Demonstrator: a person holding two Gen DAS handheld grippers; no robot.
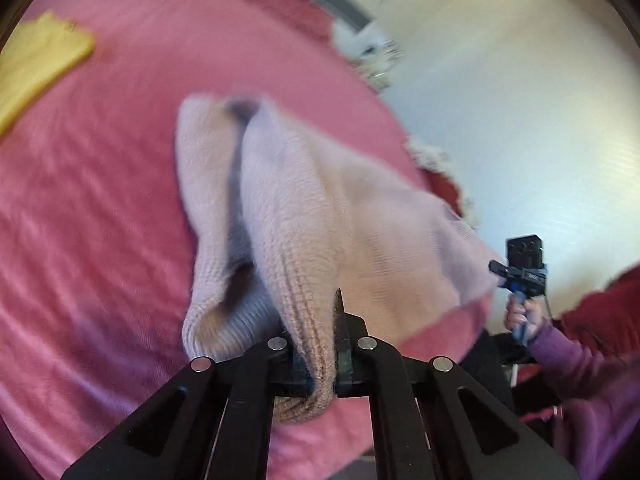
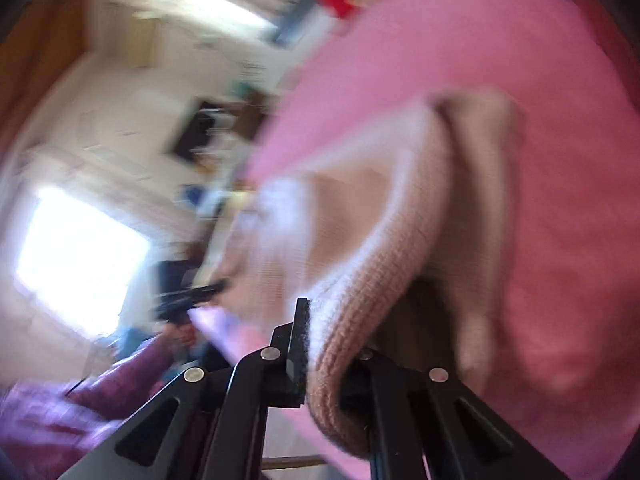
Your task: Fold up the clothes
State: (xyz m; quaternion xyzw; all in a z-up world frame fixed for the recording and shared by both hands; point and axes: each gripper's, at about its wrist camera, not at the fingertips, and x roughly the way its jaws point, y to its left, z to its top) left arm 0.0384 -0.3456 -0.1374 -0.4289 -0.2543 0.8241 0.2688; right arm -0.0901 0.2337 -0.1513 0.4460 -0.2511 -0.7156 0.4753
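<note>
Holding a pale knit sweater (image 1: 304,216) up over the pink bed (image 1: 100,220), both tongs are clamped on its ribbed edge: left tongs (image 1: 320,344), right tongs (image 2: 324,344). This looks like the spreading step; next it likely needs laying flat, edges kept level. A yellow cloth (image 1: 40,60) lies farther off; white walls (image 1: 500,100) lie beyond.

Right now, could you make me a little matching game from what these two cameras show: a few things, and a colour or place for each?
Things:
1. knit garment
2. blanket
3. yellow cloth
4. sleeve

Descriptions:
A. purple
B. lying at the far left on the bed
C. pink, spread under everything
D. pale, clamped in both grippers

Pairs: 1-D, 2-C, 3-B, 4-A
</note>
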